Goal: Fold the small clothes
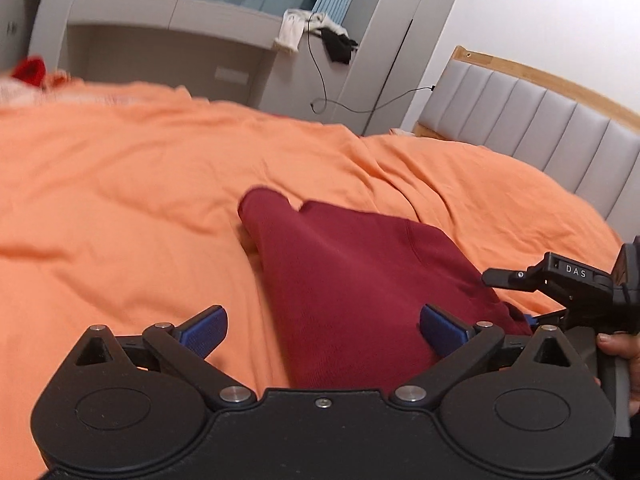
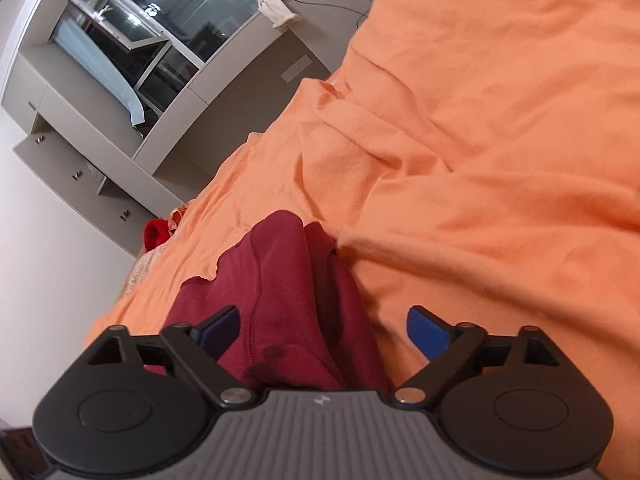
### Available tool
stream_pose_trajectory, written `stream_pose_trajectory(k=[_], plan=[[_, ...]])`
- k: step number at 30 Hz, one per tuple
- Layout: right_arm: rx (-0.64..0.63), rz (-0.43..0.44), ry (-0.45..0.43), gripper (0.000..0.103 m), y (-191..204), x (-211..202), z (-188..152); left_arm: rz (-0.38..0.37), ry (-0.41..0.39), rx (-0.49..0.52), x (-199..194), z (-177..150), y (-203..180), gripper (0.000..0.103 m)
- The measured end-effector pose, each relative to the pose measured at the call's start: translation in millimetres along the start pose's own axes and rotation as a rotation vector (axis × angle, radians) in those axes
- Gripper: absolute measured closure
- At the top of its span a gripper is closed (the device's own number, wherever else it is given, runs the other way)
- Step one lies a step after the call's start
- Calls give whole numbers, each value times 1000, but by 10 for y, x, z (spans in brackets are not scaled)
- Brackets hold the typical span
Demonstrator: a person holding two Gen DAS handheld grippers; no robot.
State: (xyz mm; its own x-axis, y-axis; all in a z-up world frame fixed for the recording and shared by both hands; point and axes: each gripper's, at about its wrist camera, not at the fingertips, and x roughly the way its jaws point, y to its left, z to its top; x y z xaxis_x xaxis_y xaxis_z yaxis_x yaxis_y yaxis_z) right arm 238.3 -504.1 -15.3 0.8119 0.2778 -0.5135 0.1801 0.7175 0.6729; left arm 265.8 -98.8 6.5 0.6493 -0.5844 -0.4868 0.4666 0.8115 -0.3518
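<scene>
Left hand-held gripper point(image 1: 322, 330) level, fingers spread wide over dark red garment point(image 1: 352, 280) on orange bedspread point(image 1: 120, 200). Right hand-held gripper point(image 2: 322, 330) rolled sideways, likewise released.

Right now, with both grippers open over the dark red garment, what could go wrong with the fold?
1. The maroon garment lies bunched on a soft, wrinkled orange sheet, so the left gripper might pinch sheet too.
2. The right gripper hovers over several layers and may catch only some.
3. The grippers are close together and might bump.
</scene>
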Motion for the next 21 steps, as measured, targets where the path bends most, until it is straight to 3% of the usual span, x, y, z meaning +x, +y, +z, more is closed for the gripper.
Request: stream_pose_trajectory(k=[8,21], plan=[[65,58,75,1,-55,196,-89,-44,12,-40,140,-190,115,0],[-46,-12,63,1,56,296,-236,-20,-20,-10,63,-226,54,0]])
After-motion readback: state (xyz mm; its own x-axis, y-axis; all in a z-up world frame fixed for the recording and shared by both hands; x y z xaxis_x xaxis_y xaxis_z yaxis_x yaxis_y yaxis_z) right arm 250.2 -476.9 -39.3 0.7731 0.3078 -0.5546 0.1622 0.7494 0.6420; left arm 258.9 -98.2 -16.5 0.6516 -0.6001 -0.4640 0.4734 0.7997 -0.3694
